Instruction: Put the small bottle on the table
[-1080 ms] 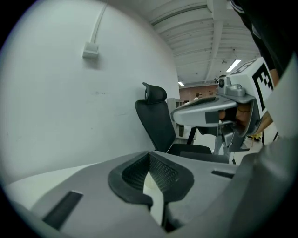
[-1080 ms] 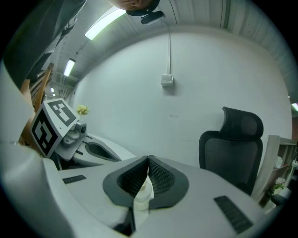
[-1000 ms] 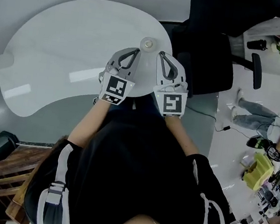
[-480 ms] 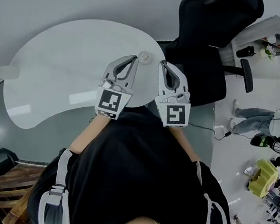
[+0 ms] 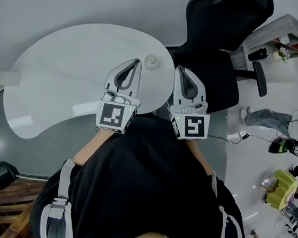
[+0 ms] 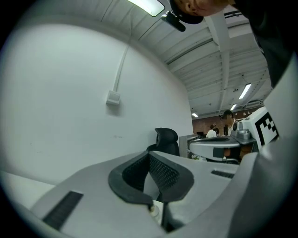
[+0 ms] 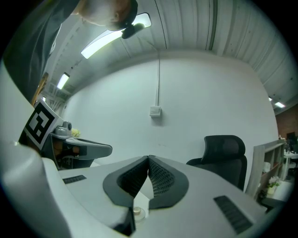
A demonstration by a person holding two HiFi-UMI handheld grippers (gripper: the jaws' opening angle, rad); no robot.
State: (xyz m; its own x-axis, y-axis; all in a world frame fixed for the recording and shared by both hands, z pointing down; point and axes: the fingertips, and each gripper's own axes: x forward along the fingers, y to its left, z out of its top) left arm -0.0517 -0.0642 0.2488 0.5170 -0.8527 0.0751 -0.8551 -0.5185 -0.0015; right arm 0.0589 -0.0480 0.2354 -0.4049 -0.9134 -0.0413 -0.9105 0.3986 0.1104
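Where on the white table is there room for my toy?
Almost all the white table is bare: the wide stretch left of the small bottle, out to its rounded left end. The right end is crowded: the bottle, with the left gripper and right gripper close by.

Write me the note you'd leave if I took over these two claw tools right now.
Left gripper: shut, empty.
Right gripper: shut, empty, beside the left.
Small bottle: upright on the white table, near the edge by the black chair, between the two tips, touched by neither.
Done: bottle is on the table.
Left: nothing that I can see.
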